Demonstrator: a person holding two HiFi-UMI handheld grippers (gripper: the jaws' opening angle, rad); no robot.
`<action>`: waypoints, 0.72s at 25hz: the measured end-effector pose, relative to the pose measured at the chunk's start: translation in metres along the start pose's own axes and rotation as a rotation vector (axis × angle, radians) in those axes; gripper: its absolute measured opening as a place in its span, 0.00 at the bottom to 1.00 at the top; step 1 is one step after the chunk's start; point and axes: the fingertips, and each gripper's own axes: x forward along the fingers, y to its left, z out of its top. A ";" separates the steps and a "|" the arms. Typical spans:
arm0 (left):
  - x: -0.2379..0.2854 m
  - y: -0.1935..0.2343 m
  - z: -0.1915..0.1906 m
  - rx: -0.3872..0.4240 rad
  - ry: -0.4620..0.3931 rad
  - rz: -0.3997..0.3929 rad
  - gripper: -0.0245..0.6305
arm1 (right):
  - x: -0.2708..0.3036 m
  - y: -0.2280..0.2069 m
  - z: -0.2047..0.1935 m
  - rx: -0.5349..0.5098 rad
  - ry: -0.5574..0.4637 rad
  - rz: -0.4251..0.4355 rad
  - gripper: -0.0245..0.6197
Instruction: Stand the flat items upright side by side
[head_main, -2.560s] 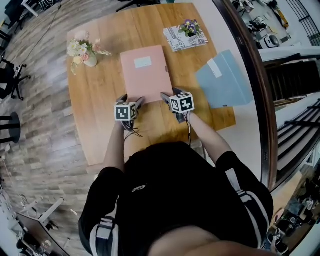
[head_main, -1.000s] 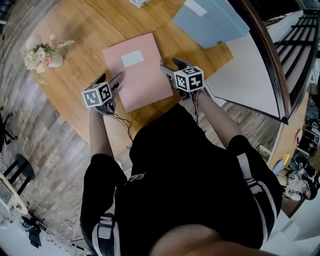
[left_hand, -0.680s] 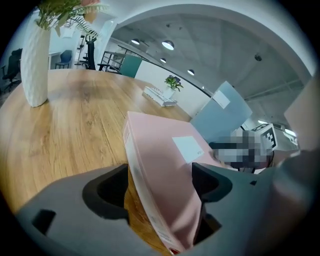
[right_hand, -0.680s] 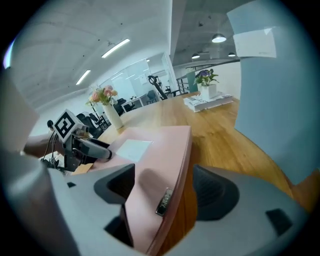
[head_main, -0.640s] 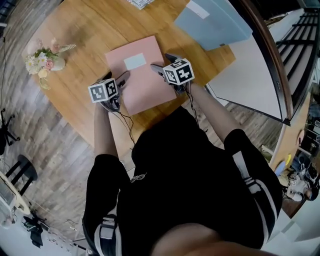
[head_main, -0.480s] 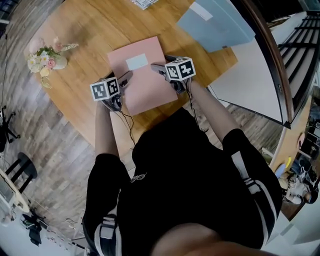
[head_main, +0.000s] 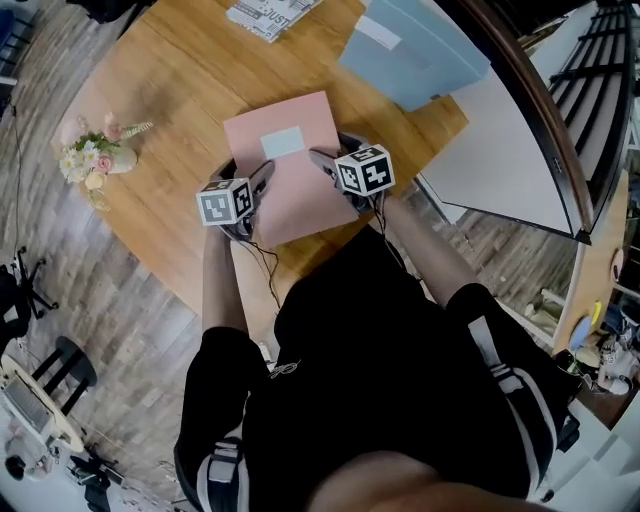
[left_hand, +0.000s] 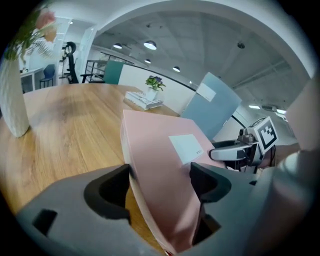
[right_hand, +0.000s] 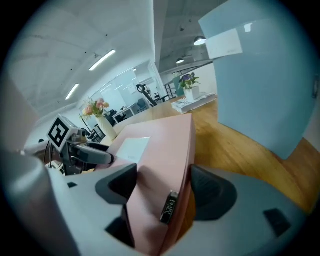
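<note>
Claws, 2 of them, pinch the pink folder (head_main: 290, 175) in the middle of the head view. The left claw (left_hand: 160, 175) grips its near left corner. The right claw (right_hand: 162, 182), whose jaws have just been closing, grips the near right corner. The folder rests on the wooden table (head_main: 180, 200). Farther off, a blue folder (head_main: 410, 55) lies upper right and flowers (head_main: 95, 155) sit at the left.
</note>
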 end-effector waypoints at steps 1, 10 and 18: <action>0.002 -0.007 0.004 0.029 0.001 -0.013 0.63 | -0.008 -0.003 0.000 0.005 -0.018 -0.018 0.57; 0.023 -0.079 0.061 0.336 -0.046 -0.143 0.63 | -0.085 -0.040 0.011 0.052 -0.217 -0.214 0.56; 0.037 -0.143 0.101 0.570 -0.140 -0.219 0.63 | -0.145 -0.065 0.020 0.024 -0.407 -0.398 0.56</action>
